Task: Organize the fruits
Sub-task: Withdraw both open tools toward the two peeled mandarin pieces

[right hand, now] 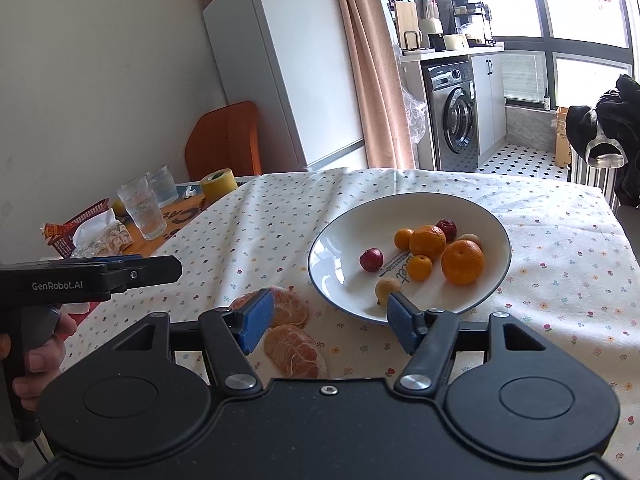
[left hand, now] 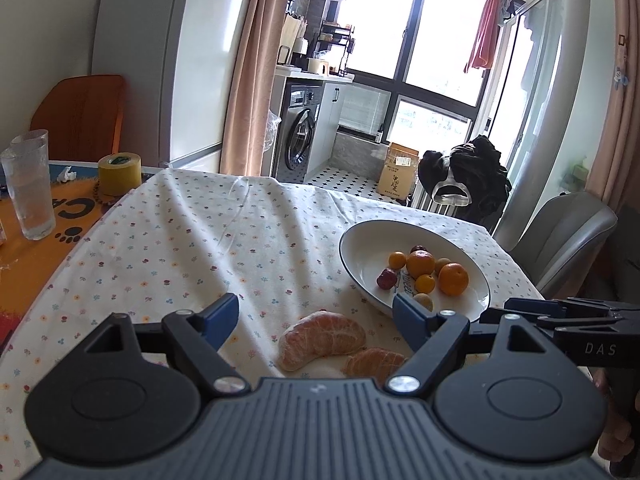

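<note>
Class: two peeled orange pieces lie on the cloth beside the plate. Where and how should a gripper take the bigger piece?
Grip the bigger piece across its thick middle, coming from above. It lies flat on the cloth as a curved wedge, so its long sides are free. The open left gripper already straddles it. Squeeze gently; peeled flesh probably bruises.

Blown-out window [left hand: 380, 28] glare, fisheye-warped edges
</note>
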### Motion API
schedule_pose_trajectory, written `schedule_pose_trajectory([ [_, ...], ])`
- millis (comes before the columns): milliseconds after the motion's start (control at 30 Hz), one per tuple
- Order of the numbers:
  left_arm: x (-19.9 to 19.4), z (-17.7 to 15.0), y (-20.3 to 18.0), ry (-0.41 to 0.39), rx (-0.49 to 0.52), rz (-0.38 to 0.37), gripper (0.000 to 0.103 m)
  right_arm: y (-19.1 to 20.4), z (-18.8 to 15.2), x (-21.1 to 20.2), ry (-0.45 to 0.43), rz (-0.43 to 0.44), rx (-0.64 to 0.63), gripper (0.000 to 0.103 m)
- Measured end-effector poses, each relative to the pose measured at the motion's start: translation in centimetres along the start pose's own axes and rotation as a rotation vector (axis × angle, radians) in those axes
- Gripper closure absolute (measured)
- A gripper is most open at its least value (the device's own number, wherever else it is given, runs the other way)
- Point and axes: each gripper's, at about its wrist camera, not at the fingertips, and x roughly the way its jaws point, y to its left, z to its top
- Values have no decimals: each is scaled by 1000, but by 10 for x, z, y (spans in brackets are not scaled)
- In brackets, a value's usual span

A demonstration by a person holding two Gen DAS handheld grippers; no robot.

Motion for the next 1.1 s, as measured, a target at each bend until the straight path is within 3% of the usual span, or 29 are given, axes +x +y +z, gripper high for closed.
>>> schedule_pose_trajectory([
  [600,7,-19,17,49,-48,4,20,18,-13,18,72,55,-61,41],
  [1100,24,-33,30,80,-76,18,21,21,-24,54,159,92,-65,47],
])
